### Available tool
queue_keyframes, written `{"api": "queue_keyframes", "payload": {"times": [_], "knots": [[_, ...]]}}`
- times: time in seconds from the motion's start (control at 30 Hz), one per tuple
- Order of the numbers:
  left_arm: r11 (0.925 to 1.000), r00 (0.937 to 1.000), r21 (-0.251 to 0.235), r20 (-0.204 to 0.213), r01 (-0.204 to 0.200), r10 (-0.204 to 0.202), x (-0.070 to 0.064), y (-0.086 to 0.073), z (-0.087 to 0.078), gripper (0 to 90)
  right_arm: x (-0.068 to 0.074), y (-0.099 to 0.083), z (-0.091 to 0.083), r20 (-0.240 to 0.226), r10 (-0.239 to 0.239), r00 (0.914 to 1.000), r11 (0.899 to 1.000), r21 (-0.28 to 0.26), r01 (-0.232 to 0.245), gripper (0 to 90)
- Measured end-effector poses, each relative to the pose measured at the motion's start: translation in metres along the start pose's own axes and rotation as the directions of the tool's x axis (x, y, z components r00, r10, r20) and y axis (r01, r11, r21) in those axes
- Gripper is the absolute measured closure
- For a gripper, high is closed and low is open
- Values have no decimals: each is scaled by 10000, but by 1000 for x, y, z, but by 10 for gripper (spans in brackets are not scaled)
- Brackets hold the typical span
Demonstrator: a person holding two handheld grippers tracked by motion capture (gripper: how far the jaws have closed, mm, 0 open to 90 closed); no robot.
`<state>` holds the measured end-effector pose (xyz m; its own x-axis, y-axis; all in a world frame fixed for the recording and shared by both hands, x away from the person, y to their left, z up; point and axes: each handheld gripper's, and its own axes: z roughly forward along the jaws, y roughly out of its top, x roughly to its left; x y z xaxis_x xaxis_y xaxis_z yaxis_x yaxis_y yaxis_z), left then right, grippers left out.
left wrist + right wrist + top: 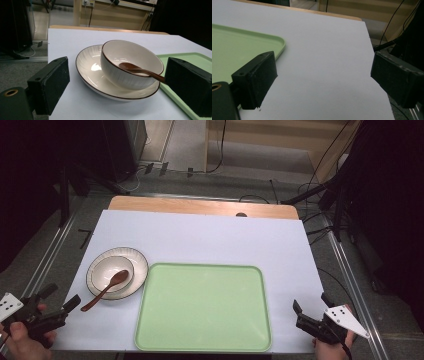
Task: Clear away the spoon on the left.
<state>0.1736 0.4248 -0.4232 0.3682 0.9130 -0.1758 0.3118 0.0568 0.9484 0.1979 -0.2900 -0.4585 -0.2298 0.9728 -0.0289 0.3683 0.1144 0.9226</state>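
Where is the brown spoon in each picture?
High view: the spoon lies at the left, its scoop in the bowl, its handle pointing toward the left gripper.
Left gripper view: the spoon is right of centre, resting in the bowl.
Right gripper view: not in it.
Shared landmark: the green tray.

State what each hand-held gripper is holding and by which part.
Nothing is held. The left hand-held gripper is open, short of the spoon, bowl and plate. The right hand-held gripper is open over bare table.

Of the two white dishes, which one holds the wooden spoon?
The bowl, the deeper dish: the spoon rests in it, handle over its rim. The plate lies under the bowl.
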Motion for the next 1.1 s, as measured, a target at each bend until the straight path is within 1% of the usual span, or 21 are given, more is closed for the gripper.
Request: {"api": "queue_keyframes", "payload": {"times": [0.07,0.1,0.17,0.2,0.23,0.27,0.3,0.33,0.37,0.47,0.5,0.67,0.7,0.77,0.8,0.87,0.93,0.97,1.03,1.07,1.1], "knots": [[10000,9999,22,112,78,-78,-2,3,0,65,0,-1,0,50,-14,10000,10000,19,13,112],[10000,9999,39,98,32,-32,-3,5,0,63,0,-1,0,84,12,10000,10000,20,-12,124],[9998,9997,51,-122,-197,198,-8,9,0,14,1,-1,1,85,33,10000,10000,44,-34,128],[9998,9997,51,-122,-197,198,-8,9,0,4,1,-1,1,85,33,10000,10000,44,-34,128],[9995,9995,65,-43,-301,301,-12,14,0,4,1,-1,1,57,-51,10000,10000,52,51,128],[9995,9995,65,-43,-301,301,-12,14,0,4,1,-1,1,57,-51,10000,10000,52,51,128],[9997,9996,34,144,-224,223,-15,19,0,4,2,-1,1,43,-75,10000,10000,25,75,128],[9997,9996,34,144,-224,223,-15,19,0,2,2,-1,1,41,-73,10000,10000,22,73,131],[9997,9995,90,235,-221,219,-17,22,3,0,2,-1,1,37,-92,10000,10000,29,92,131],[9993,9994,199,156,-307,304,-21,24,6,0,2,-2,2,36,-97,9999,9999,117,97,133],[9989,9996,380,25,-288,288,-25,27,8,0,3,-2,2,30,-125,9999,9998,133,124,133],[9989,9998,425,73,-198,195,-31,32,11,0,3,-2,2,56,-224,9997,9996,157,223,133],[9985,9996,474,-76,-271,275,-34,33,13,1,4,-2,3,78,-253,9996,9996,142,252,132],[9983,9996,523,-116,-263,269,-35,33,14,12,4,-2,3,92,-254,9996,9996,143,253,132],[9968,9995,759,-126,-265,275,-38,33,17,32,4,-2,3,95,-280,9996,9995,156,279,132],[9960,9997,857,-38,-247,252,-40,33,20,59,5,-3,3,116,-263,9996,9995,193,261,132],[9945,9996,1018,-78,-247,256,-44,32,23,70,5,-3,3,117,-287,9995,9994,191,284,133],[9930,9998,1166,-83,-192,203,-48,31,26,86,5,-3,3,98,-340,9994,9993,184,338,132],[9922,9997,1229,-96,-195,209,-49,31,28,129,5,-3,3,111,-349,9993,9992,186,347,132],[9913,9998,1310,-90,-159,172,-51,30,29,137,5,-3,3,130,-341,9993,9992,201,338,133],[9883,10000,1519,15,-96,95,-52,29,30,149,5,-3,3,139,-359,9993,9992,197,356,133]]}}
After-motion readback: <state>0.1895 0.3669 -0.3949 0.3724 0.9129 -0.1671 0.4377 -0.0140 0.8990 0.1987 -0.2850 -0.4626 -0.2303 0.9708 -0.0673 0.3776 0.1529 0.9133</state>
